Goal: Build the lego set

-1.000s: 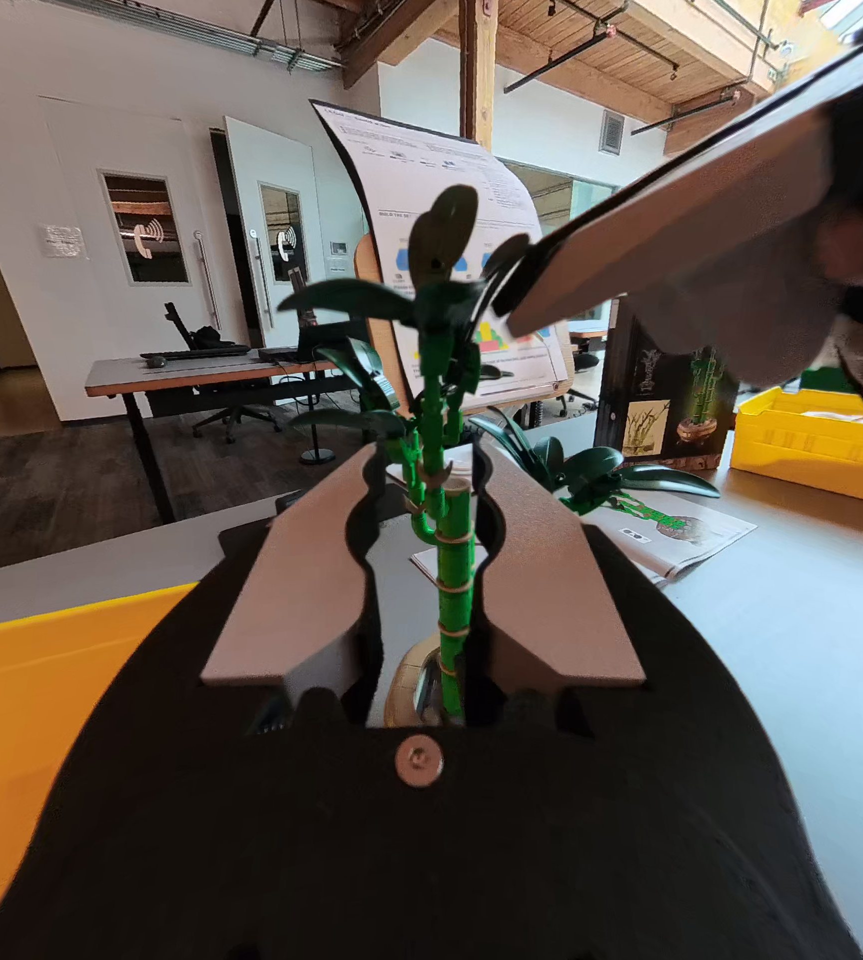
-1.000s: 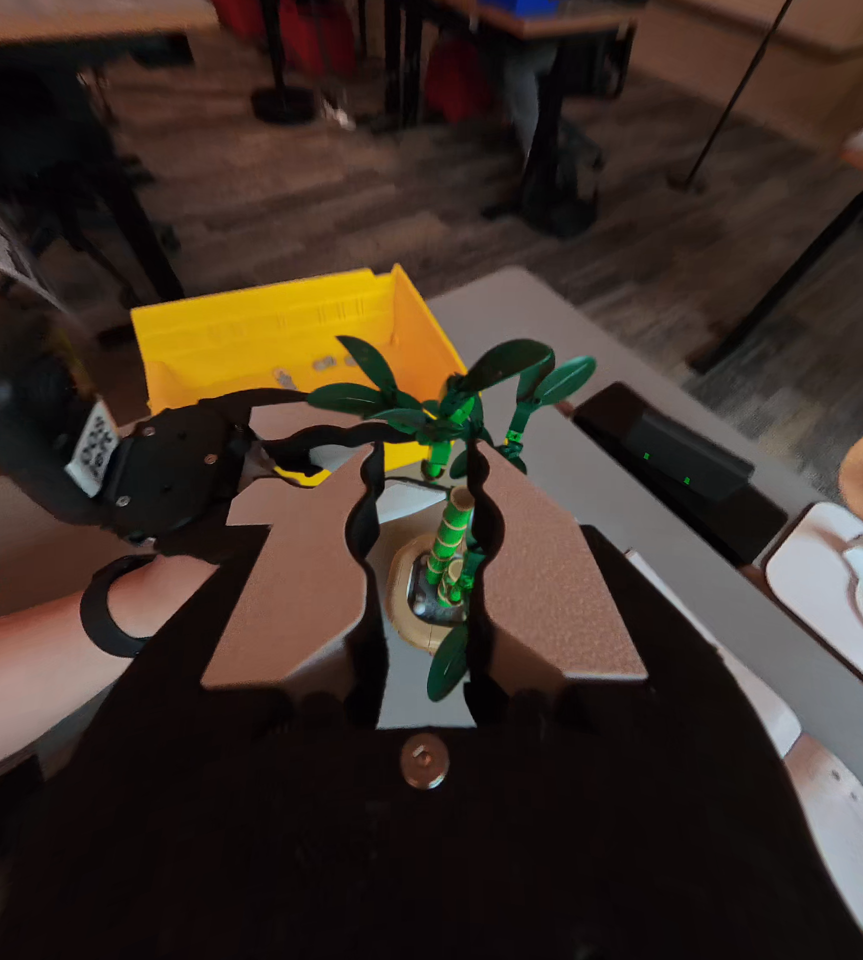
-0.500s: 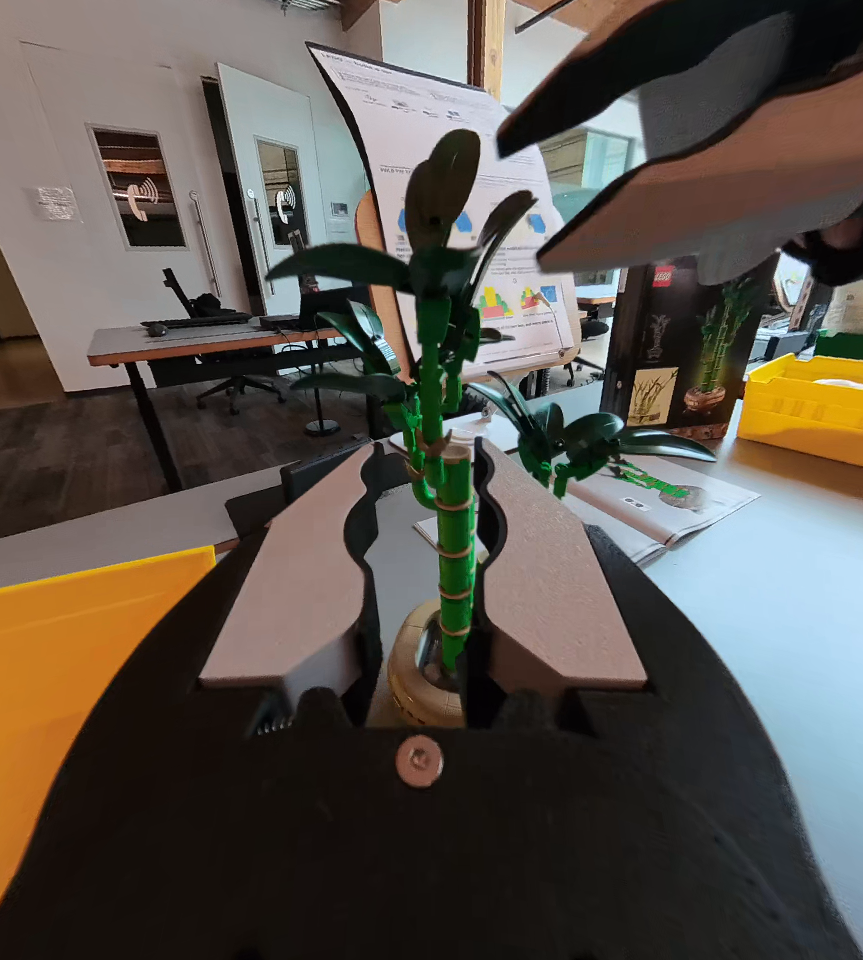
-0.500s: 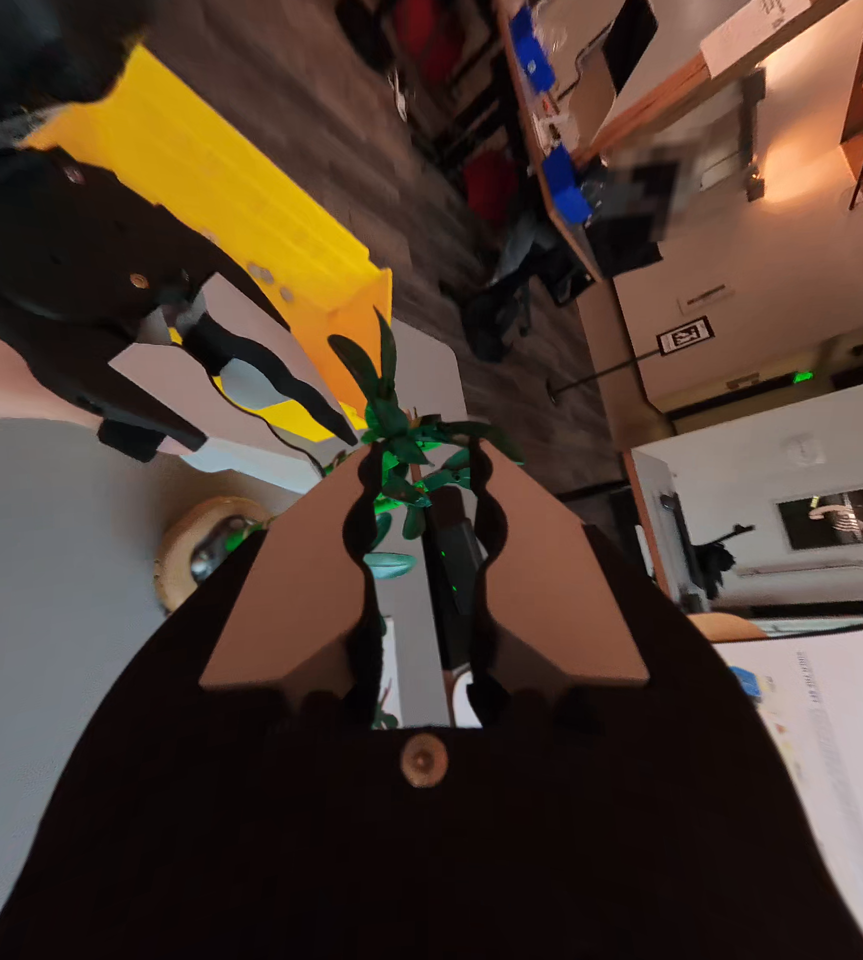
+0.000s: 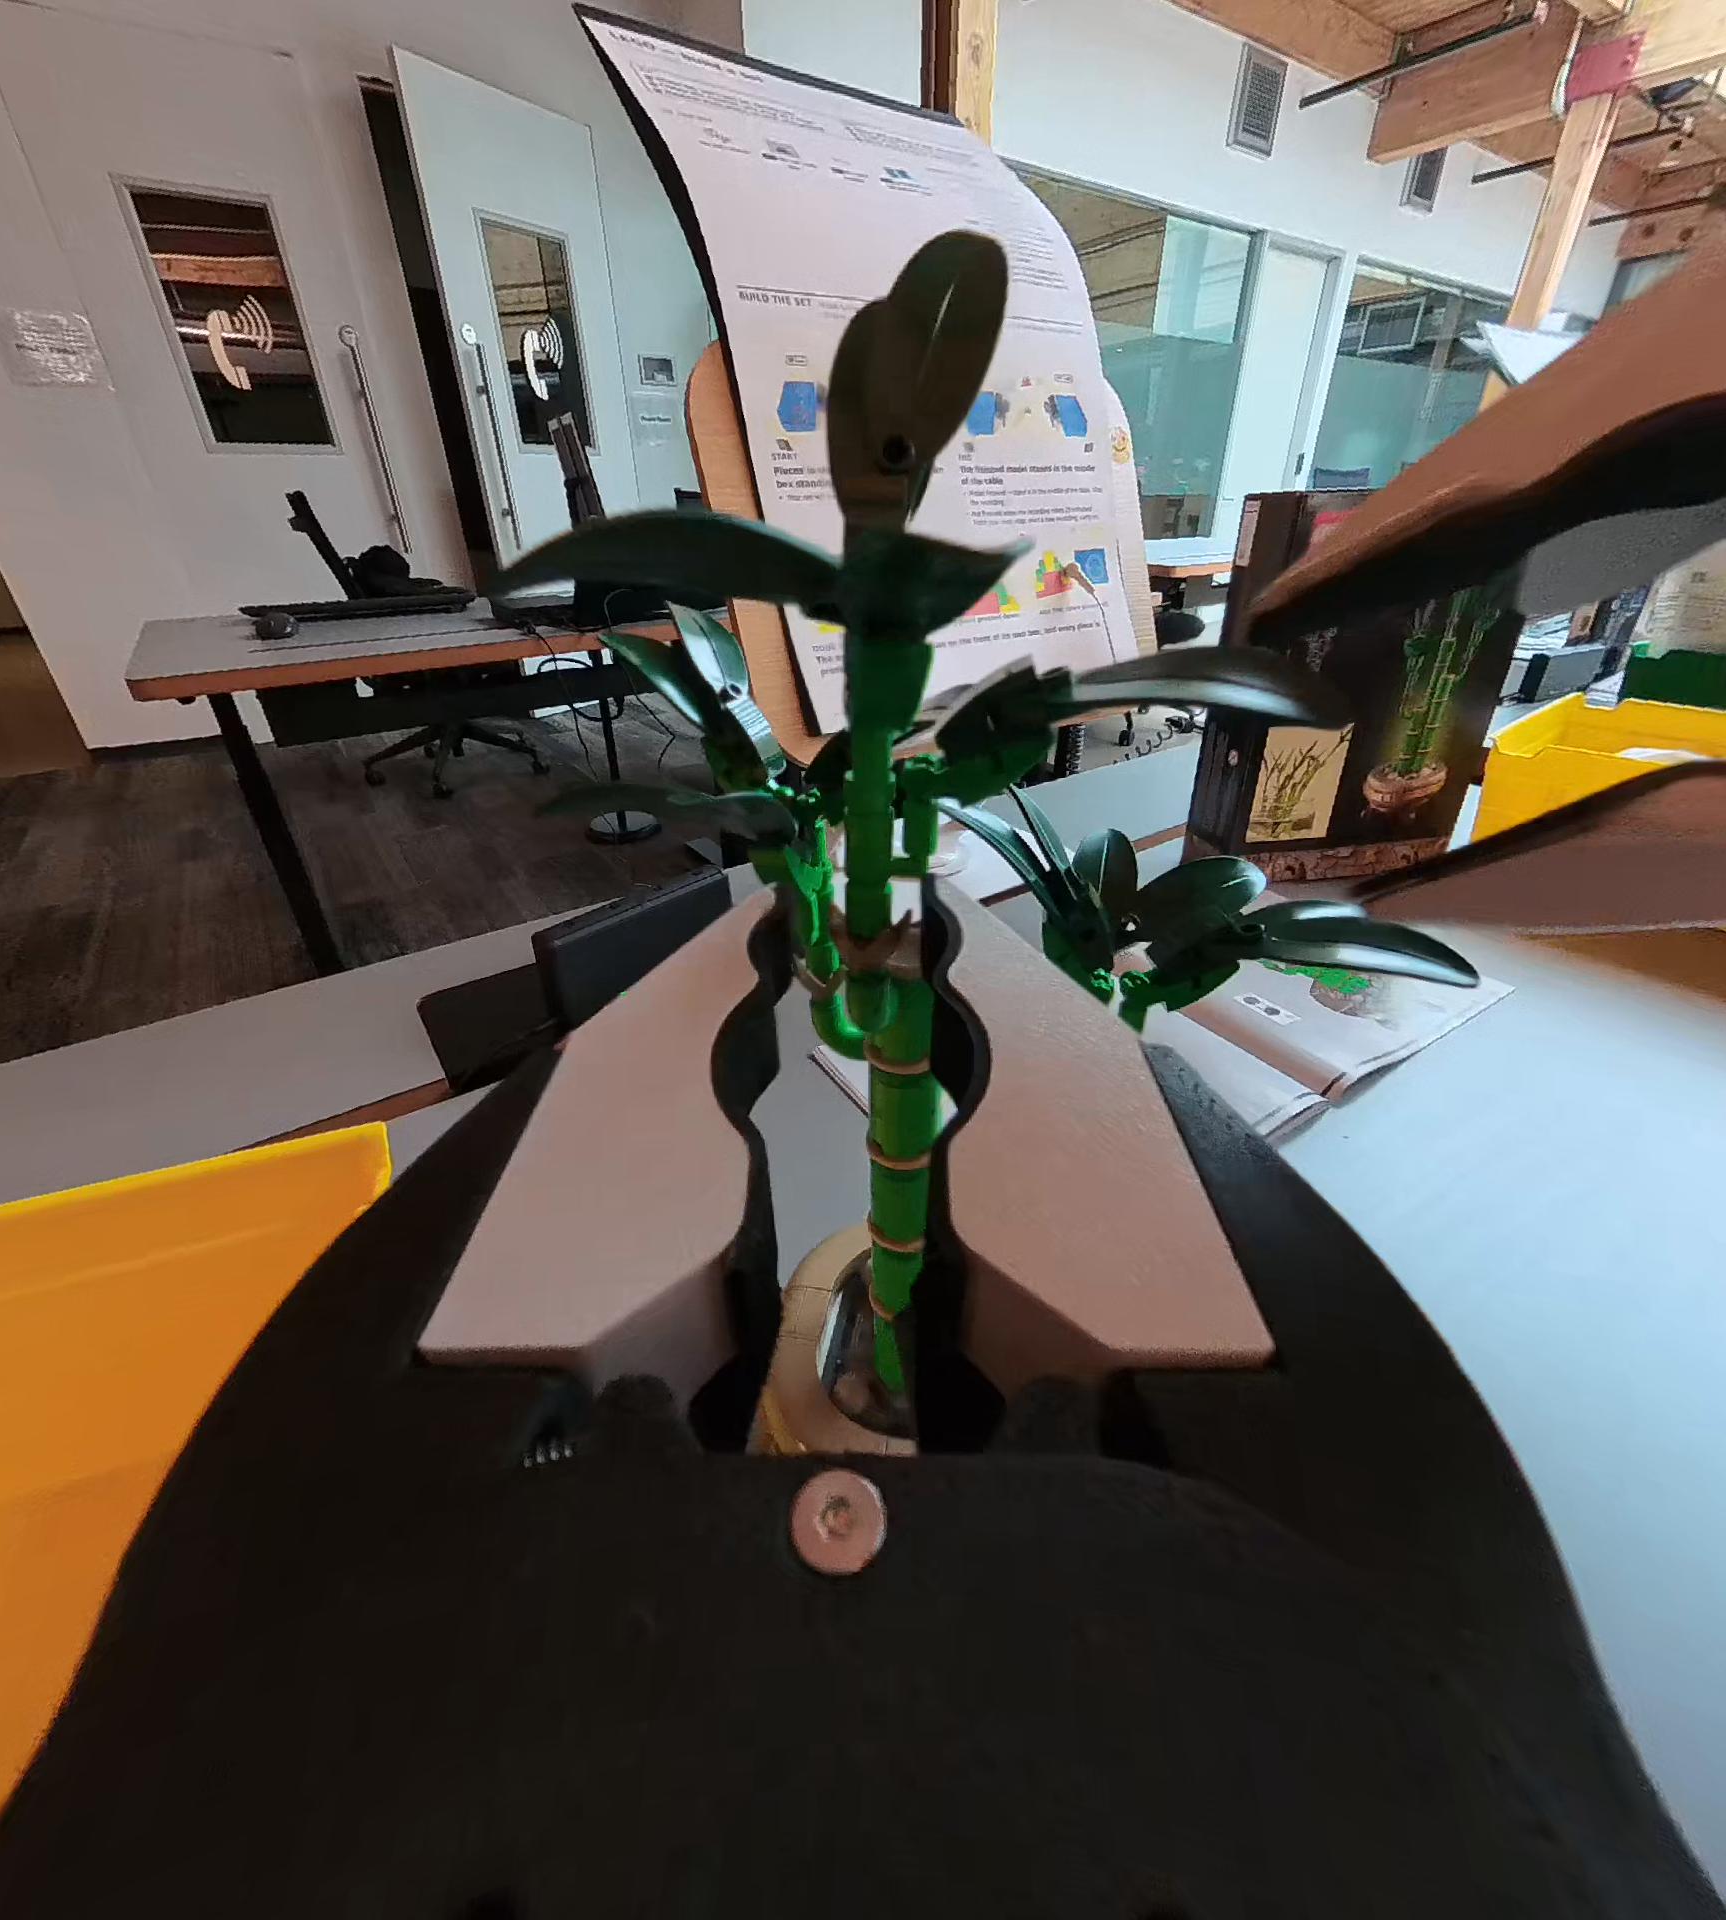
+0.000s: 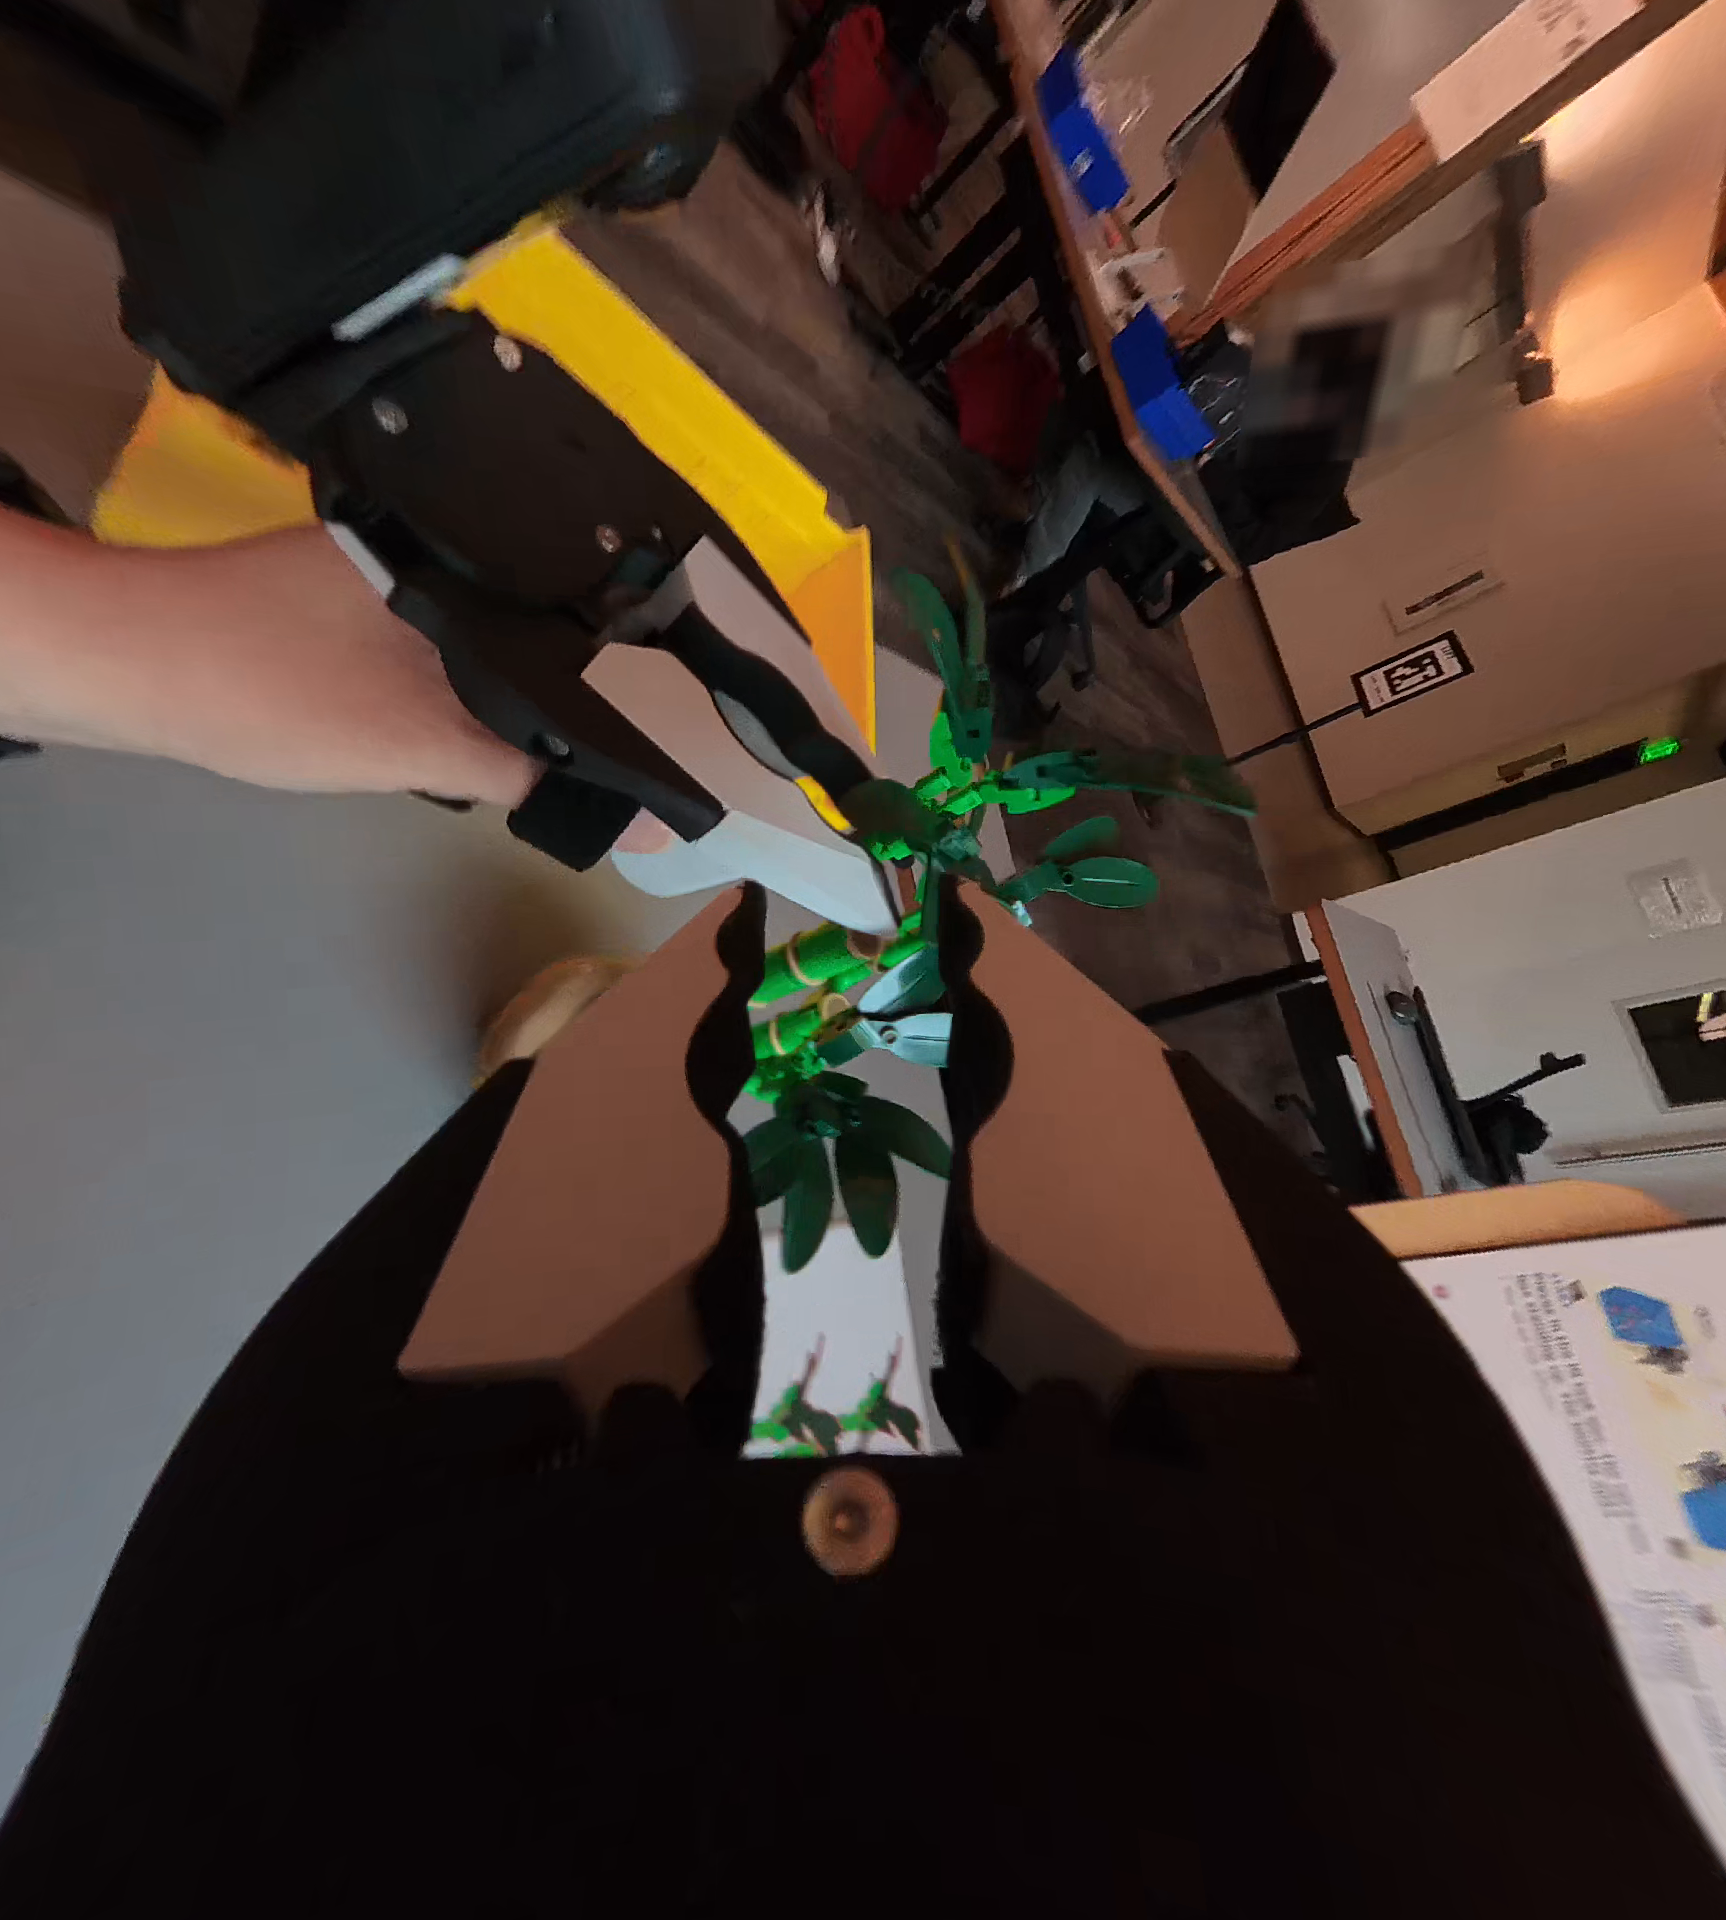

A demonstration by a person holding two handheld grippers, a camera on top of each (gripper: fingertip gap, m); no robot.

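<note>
Left gripper: its fingers stood close either side of the green plant stalk; whether they pinched it could not be told.
Right gripper: fingers apart, holding nothing, tips among the upper leaves.
Plant model: upright on the grey table, rooted in a tan round pot.
Risk, leaves: a sideways nudge from the right fingers would probably pop a leaf off its joint.
Risk, stalk: a loose left hold might let it tilt or snap.
Near yellow bin: only its wall showed; contents hidden.
Far yellow bin: something pale inside, unclear.
Pot: held the stalk's foot.
</note>
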